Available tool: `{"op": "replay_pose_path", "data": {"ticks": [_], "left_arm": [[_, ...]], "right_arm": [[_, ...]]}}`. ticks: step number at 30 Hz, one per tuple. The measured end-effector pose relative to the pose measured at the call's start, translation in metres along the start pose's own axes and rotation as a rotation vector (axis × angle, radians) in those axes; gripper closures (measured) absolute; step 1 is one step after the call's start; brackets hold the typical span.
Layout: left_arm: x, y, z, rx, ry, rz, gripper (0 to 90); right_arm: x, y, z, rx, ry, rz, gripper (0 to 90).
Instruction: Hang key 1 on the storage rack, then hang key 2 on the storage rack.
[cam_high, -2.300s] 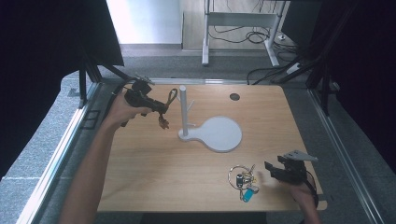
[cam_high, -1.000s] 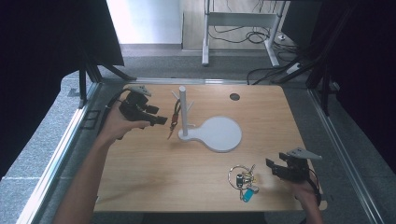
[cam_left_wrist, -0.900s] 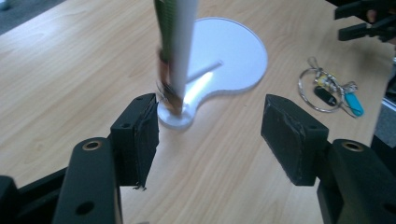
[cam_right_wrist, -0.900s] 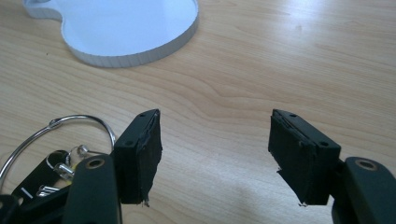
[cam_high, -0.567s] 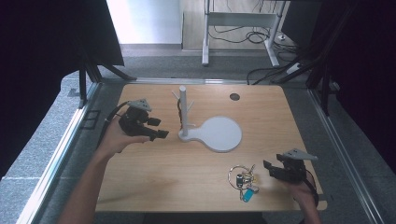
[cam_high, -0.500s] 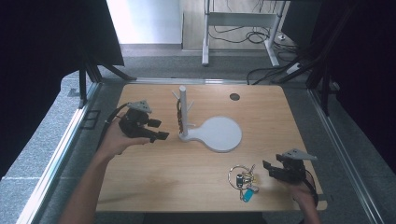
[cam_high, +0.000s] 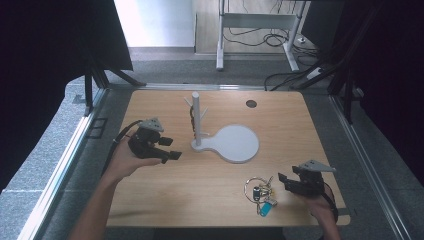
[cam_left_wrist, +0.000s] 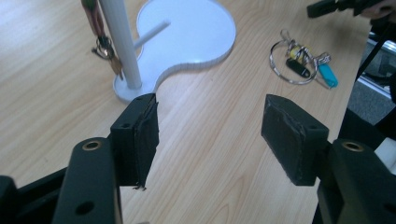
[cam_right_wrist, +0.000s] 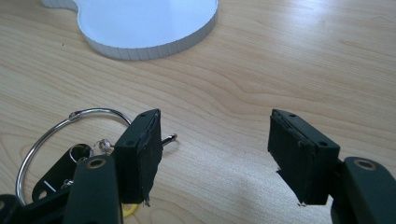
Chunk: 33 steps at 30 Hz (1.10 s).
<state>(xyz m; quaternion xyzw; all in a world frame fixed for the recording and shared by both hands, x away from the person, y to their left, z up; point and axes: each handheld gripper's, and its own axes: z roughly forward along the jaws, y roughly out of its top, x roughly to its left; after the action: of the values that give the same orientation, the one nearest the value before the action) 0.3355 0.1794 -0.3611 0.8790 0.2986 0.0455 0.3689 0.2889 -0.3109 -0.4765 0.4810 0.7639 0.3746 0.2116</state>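
Observation:
A white stand has a pole (cam_high: 196, 119) with pegs and a flat rounded base (cam_high: 237, 143). A small set of keys (cam_high: 191, 117) hangs from a peg, also seen as keys (cam_left_wrist: 102, 37) beside the pole (cam_left_wrist: 122, 51). My left gripper (cam_high: 174, 149) is open and empty, left of the stand; in its own view the left gripper (cam_left_wrist: 212, 133) points over bare wood. A key bunch on a metal ring (cam_high: 259, 192) with a blue tag lies near the front edge. My right gripper (cam_high: 284, 182) is open just right of it, and the ring (cam_right_wrist: 60, 140) lies outside the left jaw of the right gripper (cam_right_wrist: 212, 149).
The wooden table (cam_high: 150, 200) has a round dark hole (cam_high: 251, 103) at the back right. Metal rails run along both sides, and a desk frame with cables stands beyond the far edge. The right gripper (cam_left_wrist: 334, 6) shows far off in the left gripper view.
My left gripper carried the small keys to the stand, left them hanging on a peg, opened and drew back toward the left front. The right gripper stayed put.

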Motion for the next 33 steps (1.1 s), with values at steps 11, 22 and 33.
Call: {"op": "replay_pose_path", "data": {"ticks": [11,22,33], "left_arm": [[0.002,-0.018,0.014,0.019,0.007,-0.028,36.0],[0.001,-0.046,0.025,0.026,0.013,-0.081,36.1],[-0.002,-0.061,0.032,0.028,0.037,-0.107,36.6]], "right_arm": [[0.008,0.003,0.002,0.012,0.004,-0.032,38.0],[0.017,0.004,-0.003,0.059,0.045,-0.033,41.9],[0.027,0.016,0.011,0.210,0.085,-0.156,49.8]]}}
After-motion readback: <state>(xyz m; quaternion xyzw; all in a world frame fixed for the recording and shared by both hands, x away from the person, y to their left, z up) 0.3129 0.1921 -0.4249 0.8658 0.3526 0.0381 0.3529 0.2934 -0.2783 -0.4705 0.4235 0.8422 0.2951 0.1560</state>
